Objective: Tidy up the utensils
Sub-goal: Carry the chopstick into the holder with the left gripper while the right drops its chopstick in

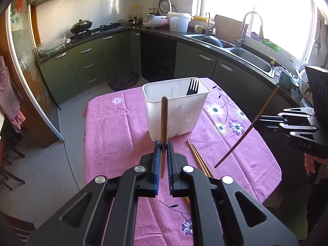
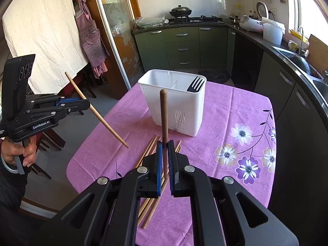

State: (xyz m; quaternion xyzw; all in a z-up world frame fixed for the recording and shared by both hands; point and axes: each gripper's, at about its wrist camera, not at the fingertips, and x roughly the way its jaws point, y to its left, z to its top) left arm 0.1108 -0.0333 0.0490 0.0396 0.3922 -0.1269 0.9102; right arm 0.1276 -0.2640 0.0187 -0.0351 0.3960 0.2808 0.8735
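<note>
A home kitchen is shown. Green cabinets [image 1: 86, 61] under a dark countertop [image 1: 155, 29] are seen across the middle of the left wrist view, with a lidded wok [image 1: 81, 26] on a gas hob [image 1: 96, 31] at upper left. A rice cooker [image 1: 154, 20] is set at top centre, and a steel double sink [image 1: 235, 50] with a tall tap [image 1: 245, 27] is placed under the bright window at upper right. A checked apron [image 2: 91, 33] is hung at upper left of the right wrist view, and a table covered in pink floral cloth [image 1: 114, 123] fills the lower centre.
</note>
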